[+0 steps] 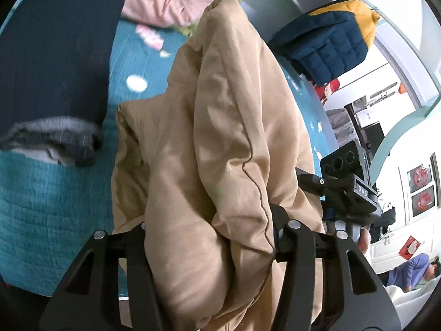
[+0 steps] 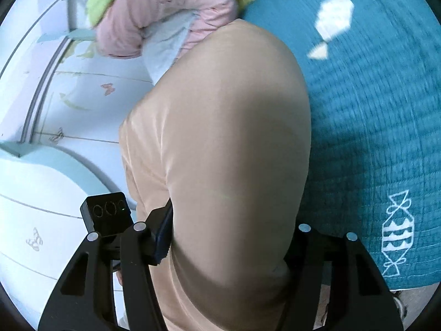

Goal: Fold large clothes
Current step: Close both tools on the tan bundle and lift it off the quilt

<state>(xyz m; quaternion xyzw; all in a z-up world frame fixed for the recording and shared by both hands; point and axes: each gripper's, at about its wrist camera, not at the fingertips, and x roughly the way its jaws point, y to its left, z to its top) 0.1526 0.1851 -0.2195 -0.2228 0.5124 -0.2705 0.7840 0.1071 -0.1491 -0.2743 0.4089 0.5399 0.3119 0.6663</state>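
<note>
Beige padded garment [image 1: 220,151] bunched centre frame, both grippers' fingers clamped on it, left gripper [image 1: 220,237] and right gripper [image 2: 231,234] raising it off the teal bed cover [image 2: 372,124], probably to fold.

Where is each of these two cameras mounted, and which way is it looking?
Left wrist: sits on the left tongs, looking forward along their black fingers, which clamp the tan garment over the teal bedspread; the right tongs' camera block shows at right.
Right wrist: sits on the right tongs, looking forward along its fingers clamping the same garment.
Shared: tan garment, bedspread, pink bedding.
</note>
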